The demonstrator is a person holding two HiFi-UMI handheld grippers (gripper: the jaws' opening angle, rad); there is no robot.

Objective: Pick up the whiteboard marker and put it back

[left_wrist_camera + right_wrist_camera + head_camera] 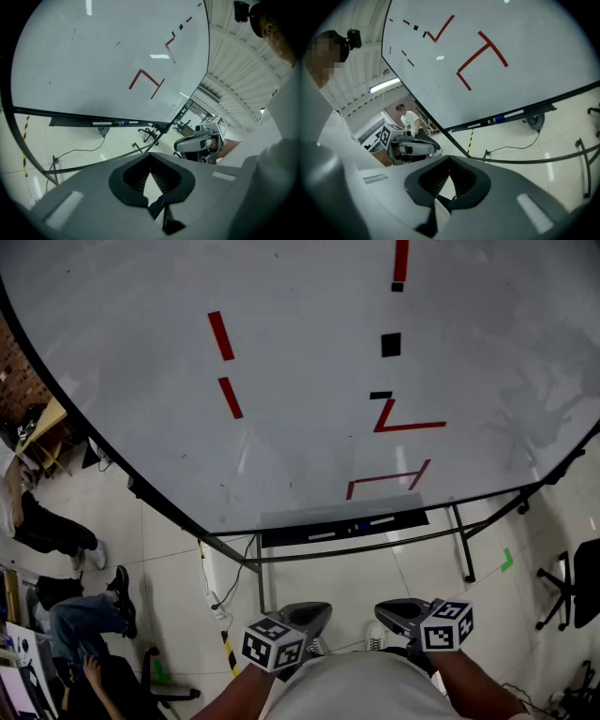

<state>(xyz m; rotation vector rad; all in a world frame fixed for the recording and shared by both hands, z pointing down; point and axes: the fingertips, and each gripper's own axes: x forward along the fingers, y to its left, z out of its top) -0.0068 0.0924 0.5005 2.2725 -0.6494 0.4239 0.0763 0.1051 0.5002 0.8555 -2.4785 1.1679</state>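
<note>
A whiteboard (309, 352) with red lines and black magnets fills the head view. Along its lower edge runs a dark tray (281, 538) where whiteboard markers (381, 520) lie, one with a blue part; they also show in the left gripper view as markers (108, 123) and in the right gripper view as markers (506, 116). My left gripper (312, 608) and right gripper (391, 607) hang side by side low near my body, well short of the tray. The left gripper (150, 157) and the right gripper (450, 160) are both shut with nothing held.
The board's metal stand (463, 549) reaches onto the tiled floor, with a cable and power strip (216, 600) at the left. Seated people (80, 615) are at far left. An office chair (574, 585) stands at far right. Green tape (507, 561) marks the floor.
</note>
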